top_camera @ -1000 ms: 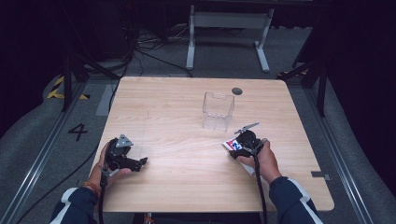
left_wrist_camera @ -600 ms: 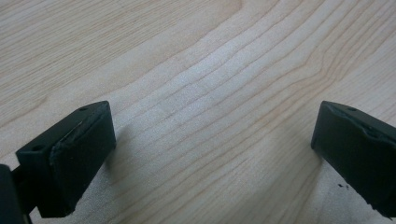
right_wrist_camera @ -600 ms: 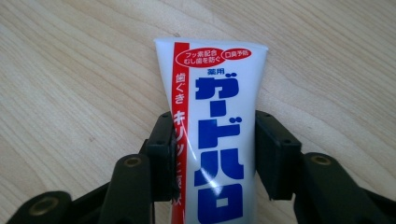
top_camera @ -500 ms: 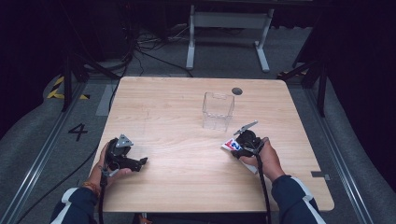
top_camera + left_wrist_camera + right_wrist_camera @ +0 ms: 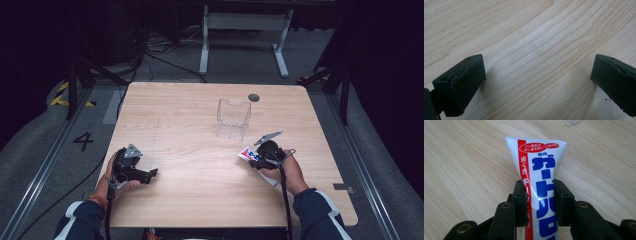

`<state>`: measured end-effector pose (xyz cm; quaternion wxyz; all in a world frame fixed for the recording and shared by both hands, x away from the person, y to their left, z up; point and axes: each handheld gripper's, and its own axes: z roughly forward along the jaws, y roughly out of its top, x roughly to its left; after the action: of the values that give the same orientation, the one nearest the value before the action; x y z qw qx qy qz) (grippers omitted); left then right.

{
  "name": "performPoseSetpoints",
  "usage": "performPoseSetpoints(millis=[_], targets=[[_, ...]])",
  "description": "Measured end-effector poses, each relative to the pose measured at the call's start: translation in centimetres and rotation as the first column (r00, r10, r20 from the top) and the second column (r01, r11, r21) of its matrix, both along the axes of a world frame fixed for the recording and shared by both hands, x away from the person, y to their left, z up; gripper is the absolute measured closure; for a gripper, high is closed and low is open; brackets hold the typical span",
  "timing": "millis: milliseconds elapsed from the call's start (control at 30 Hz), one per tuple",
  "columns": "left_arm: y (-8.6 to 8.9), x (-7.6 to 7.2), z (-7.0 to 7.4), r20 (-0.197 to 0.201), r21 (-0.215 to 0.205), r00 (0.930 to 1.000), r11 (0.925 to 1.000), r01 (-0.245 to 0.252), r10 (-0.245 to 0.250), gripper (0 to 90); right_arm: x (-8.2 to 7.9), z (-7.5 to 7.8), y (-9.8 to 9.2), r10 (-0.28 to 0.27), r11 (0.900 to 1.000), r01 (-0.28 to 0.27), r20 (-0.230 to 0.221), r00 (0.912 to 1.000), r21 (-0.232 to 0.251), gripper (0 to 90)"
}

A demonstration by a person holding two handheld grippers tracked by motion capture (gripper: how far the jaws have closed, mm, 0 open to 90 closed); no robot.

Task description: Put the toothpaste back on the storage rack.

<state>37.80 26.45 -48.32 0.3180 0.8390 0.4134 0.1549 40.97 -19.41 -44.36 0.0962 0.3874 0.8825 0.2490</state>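
R gripper (image 5: 537, 202) has its fingers clamped on the toothpaste tube (image 5: 541, 182), w/ the pads on both sides of the tube body and the flat crimped end sticking out past them; they've just been closing, tube between them. The tube sits on the desk (image 5: 200, 125), just in front of and a bit right of the clear box (image 5: 233, 119), on the person's side of it.

Risks, as I judge them:
- Tube is soft and tapered, so squeezing mid-body could dent it or let it slide toward the thin end on lift.
- Long end hangs free beyond the pads; it may droop or swing and knock the clear box, which looks light enough to tip or skid.

L gripper (image 5: 131, 167) is well left of the box, low over bare desk, fingers (image 5: 461, 82) wide apart w/ nothing between, so no backup if the tube slips.
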Motion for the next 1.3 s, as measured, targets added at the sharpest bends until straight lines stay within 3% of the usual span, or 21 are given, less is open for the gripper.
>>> performPoseSetpoints(millis=[333, 700, 1000, 1300], targets=[[0.0, 0.0, 0.0, 0.000, -0.001, 1.0000, 1.0000, -0.001, 0.001, 0.2, -0.6, 0.9, -0.7, 0.013, 0.997, -0.015, 0.030, 0.9995, 0.071, 69.4], [0.0, 0.0, 0.0, 0.000, 0.000, 1.0000, 1.0000, 0.000, 0.000, 0.2, -1.2, 2.9, -1.7, 0.016, 0.986, -0.034, 0.115, 0.9933, 0.161, 70.4], [0.0, 0.0, 0.0, 0.000, 0.000, 1.0000, 1.0000, 0.000, 0.000, 0.2, -1.7, 4.6, -2.3, 0.017, 0.977, -0.057, 0.190, 0.9816, 0.204, 70.5], [0.0, 0.0, 0.0, 0.000, -0.001, 1.0000, 1.0000, 0.000, 0.000, 0.2, -1.8, 6.9, -2.6, 0.011, 0.967, -0.079, 0.270, 0.9627, 0.243, 70.7]])
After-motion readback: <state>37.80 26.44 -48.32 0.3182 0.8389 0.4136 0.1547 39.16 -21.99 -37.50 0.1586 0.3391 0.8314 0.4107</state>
